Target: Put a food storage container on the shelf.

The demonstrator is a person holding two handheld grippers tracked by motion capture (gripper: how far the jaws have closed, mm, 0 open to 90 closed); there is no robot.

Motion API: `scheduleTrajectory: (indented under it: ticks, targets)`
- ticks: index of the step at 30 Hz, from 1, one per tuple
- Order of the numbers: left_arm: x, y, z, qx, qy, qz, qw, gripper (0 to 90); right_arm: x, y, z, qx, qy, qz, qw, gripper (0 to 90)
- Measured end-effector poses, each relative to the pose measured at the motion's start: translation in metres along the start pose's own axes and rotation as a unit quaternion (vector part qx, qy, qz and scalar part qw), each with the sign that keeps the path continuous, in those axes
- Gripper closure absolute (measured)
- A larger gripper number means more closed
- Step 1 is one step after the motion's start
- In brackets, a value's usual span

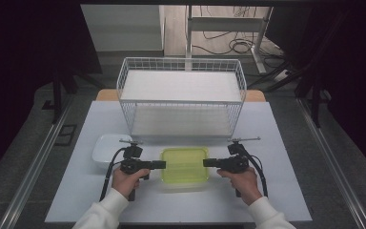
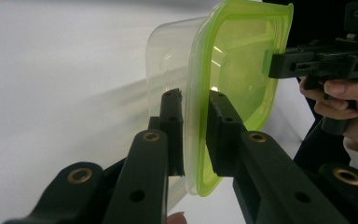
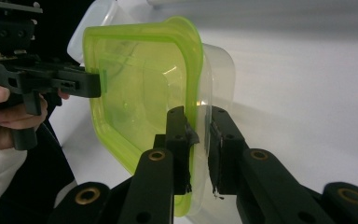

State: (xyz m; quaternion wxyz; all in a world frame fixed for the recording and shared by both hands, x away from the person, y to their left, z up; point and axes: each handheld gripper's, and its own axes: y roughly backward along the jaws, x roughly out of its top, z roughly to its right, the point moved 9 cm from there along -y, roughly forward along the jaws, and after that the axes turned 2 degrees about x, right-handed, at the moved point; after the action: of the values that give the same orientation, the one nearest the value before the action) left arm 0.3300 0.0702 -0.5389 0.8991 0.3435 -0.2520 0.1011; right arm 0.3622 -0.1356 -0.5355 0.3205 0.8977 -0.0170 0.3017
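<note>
Both grippers are clamped on the same box (image 1: 184,165), one on each short end. The left gripper (image 1: 163,164) has its jaws nearly closed over the green lid (image 2: 242,60) rim and the clear wall under it. The right gripper (image 1: 205,162) is doing the same on the opposite edge, pinching the rim (image 3: 193,93). The box sits on the table (image 1: 76,191) just in front of the wire basket (image 1: 181,95), with a white dish (image 1: 106,148) off to the box's left.

My worry is the grip: it's thin, flexy plastic. If one hand lifts faster, I'd bet the box tilts and the rim slides out, or the lid pops off. The basket wall is also close enough to clip.
</note>
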Motion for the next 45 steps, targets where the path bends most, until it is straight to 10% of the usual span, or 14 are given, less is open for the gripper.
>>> scheduleTrajectory:
  ticks: [8, 45]
  targets:
    - [0.007, 0.016, 0.017, 0.012, -0.038, 0.022, 0.999, 78.5, 0.01, 0.014, -0.018, -0.001, 0.038, 0.026, 0.9989, 78.7]
    - [0.024, 0.042, 0.037, 0.026, -0.078, 0.045, 0.9955, 78.7, 0.03, 0.031, -0.047, -0.015, 0.112, 0.058, 0.9919, 78.5]
